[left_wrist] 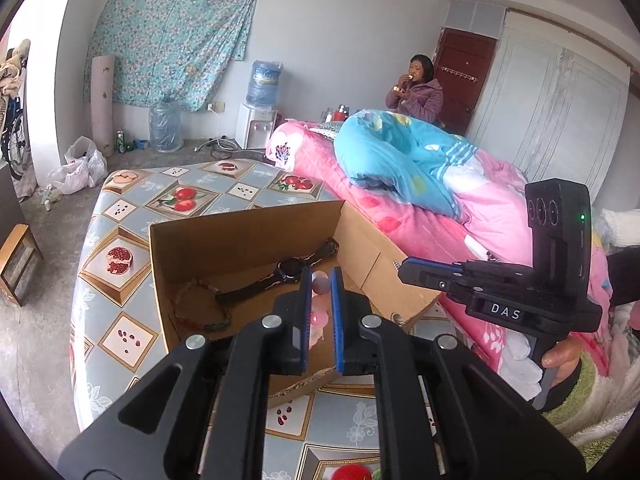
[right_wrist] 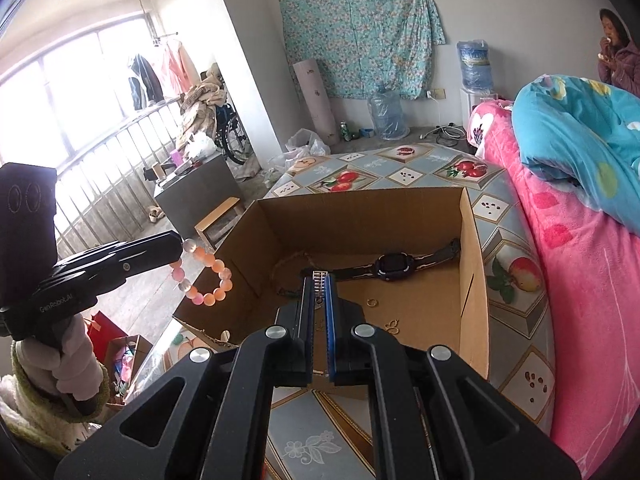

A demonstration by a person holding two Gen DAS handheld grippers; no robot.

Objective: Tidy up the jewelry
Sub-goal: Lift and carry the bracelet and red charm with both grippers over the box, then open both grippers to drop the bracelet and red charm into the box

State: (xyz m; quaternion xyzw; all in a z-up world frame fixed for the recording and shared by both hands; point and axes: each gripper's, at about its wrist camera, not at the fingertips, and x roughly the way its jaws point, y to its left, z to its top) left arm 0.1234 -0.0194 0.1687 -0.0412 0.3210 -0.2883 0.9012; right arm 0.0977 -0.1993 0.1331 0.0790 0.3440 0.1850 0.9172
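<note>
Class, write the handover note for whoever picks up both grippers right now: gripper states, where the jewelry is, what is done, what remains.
Left gripper: shut on the pink bead bracelet, held outside the box's left wall.
Right gripper: shut on a small silver piece, over the cardboard box.
Done: watch, braided bracelet and small gold rings lie in the box.
Left: place both held pieces.

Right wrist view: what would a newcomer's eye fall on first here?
The pink bead bracelet dangling from the left tool, held in the air left of the cardboard box. Next, the black watch lying across the box floor, and the right tool pinching a small sparkly piece above it.
</note>
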